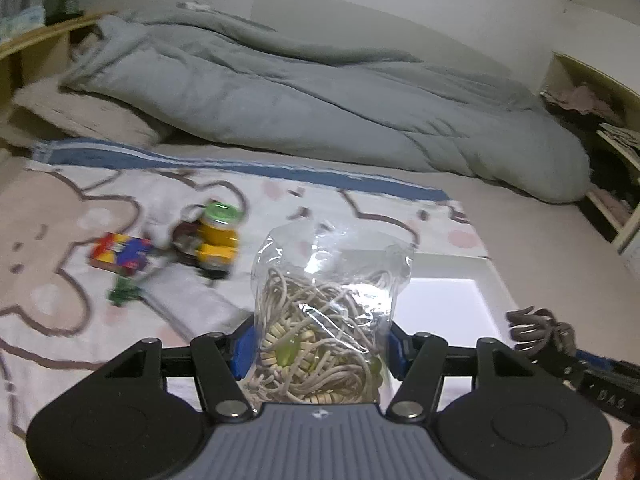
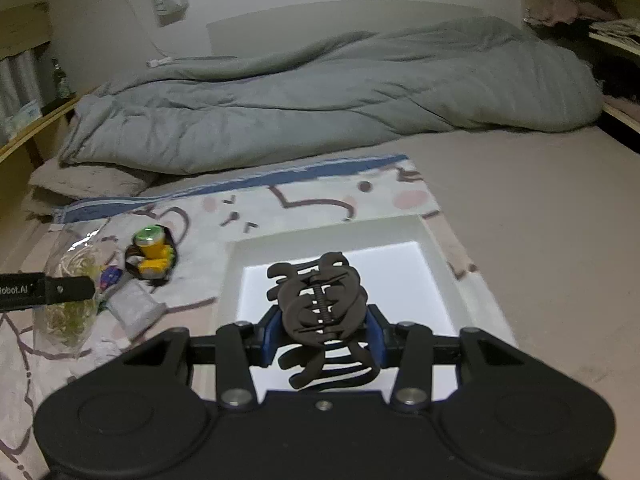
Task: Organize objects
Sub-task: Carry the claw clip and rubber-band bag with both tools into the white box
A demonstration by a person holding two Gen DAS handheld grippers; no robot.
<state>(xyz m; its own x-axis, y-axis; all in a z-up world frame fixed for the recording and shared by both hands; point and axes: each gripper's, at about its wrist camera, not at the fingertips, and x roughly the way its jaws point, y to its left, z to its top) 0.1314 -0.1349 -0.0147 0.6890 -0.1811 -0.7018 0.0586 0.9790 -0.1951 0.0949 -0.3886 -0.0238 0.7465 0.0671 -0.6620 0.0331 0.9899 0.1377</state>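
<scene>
My left gripper is shut on a clear plastic bag of beige cords and beads, held upright between its blue pads above the patterned blanket. My right gripper is shut on a dark brown hair claw clip, hanging over the white tray. In the left wrist view the tray lies right of the bag, and the clip shows at the right edge. In the right wrist view the bag sits far left behind a left finger.
On the blanket lie a yellow bottle with a green lid, a colourful box, a small green item and a silvery packet. A grey duvet fills the back of the bed. Wooden shelves flank both sides.
</scene>
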